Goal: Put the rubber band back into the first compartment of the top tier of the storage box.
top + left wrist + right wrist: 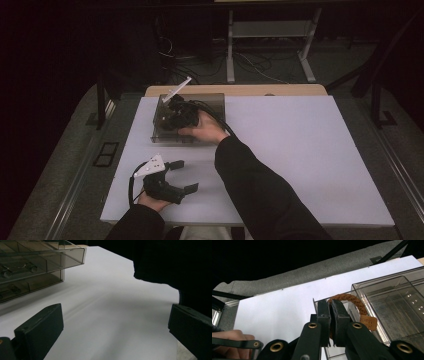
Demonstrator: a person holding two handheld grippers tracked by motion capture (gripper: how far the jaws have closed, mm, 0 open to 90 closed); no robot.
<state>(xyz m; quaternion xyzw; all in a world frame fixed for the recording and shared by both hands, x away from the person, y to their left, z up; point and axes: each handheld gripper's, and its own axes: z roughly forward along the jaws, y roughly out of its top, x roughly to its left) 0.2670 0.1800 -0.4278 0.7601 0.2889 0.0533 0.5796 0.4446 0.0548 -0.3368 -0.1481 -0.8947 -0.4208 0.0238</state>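
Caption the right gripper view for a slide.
Right gripper shut on a brown braided bracelet, holding it over a clear compartment box on the white table.

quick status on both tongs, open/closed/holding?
Left tongs: open, holding nothing, low over the white table.
Right tongs: closed on the brown braided cord loop, at the clear plastic organizer box.
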